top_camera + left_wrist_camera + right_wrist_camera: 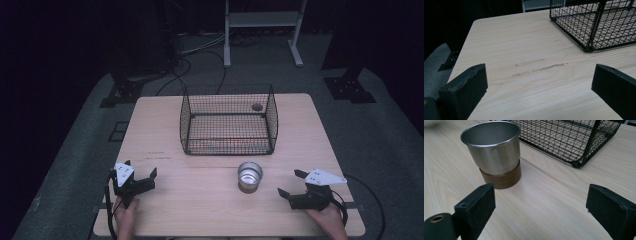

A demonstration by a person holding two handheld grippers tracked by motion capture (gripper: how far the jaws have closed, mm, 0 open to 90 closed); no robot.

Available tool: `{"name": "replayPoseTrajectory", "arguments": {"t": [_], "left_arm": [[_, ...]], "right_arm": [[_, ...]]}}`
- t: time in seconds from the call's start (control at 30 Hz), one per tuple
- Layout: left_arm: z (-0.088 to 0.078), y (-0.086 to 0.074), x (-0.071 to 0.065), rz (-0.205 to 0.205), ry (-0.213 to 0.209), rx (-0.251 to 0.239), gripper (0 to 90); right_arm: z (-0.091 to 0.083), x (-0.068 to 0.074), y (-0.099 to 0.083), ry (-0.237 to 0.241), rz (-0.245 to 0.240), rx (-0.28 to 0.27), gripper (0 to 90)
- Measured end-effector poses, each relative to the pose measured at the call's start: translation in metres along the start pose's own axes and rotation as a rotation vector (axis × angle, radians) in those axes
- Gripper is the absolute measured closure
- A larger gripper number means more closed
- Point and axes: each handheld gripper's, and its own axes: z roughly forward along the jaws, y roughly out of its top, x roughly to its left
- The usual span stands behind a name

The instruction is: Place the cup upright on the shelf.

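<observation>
Right gripper point(289, 184): near edge of worktop point(200, 210), right side, held in a hand point(327, 216); jaws spread wide, nothing between them. Its own view looks along them toward the cup, which stands ahead and off to the left jaw's side rather than centred in the gap

Left gripper point(142, 173): near edge, left side, held in the other hand point(126, 212); jaws likewise released, bare worktop between them, well apart from the cup

Cup point(249, 175): steel, upright, empty so far as can be seen, seated in a brown wooden base point(501, 179). Stands on the worktop between the two grippers, nearer the right one, just in front of the basket and clear of it

Basket point(228, 120): black wire, open top, middle of worktop. Small round item point(257, 106) at its far right corner, too small to identify

Risks, as judged:
- Cup sits off the right gripper's line; a straight advance would bring the left jaw against the wall and push or tip it, since the cup is tall on a narrow foot
- Steel wall is smooth and tapers downward; a grip low on the taper may slip
- Whether base is fixed to cup cannot be told; if loose, lifting by the steel may leave it behind or drop it
- Basket wall is high; a low carry would knock the cup on the front rim
</observation>
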Motion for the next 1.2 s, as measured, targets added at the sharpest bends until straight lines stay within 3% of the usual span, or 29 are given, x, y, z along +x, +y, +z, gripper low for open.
{"name": "replayPoseTrajectory", "arguments": {"t": [0.47,0.77,0.9,1.2], "left_arm": [[0.0,0.0,0.0,-0.002,0.0,0.001,0.0],[0.0,0.0,0.0,-0.002,0.0,0.001,0.0],[0.0,0.0,0.0,0.001,-0.001,0.001,0.0],[0.0,0.0,0.0,0.002,-0.001,0.001,0.0]], "right_arm": [[0.01,0.02,0.012,0.058,-0.058,0.017,8.2],[0.023,0.035,0.023,0.126,-0.083,0.044,8.2],[0.03,0.038,0.026,0.127,-0.094,0.081,8.1],[0.04,0.041,0.032,0.144,-0.094,0.102,8.2]]}}
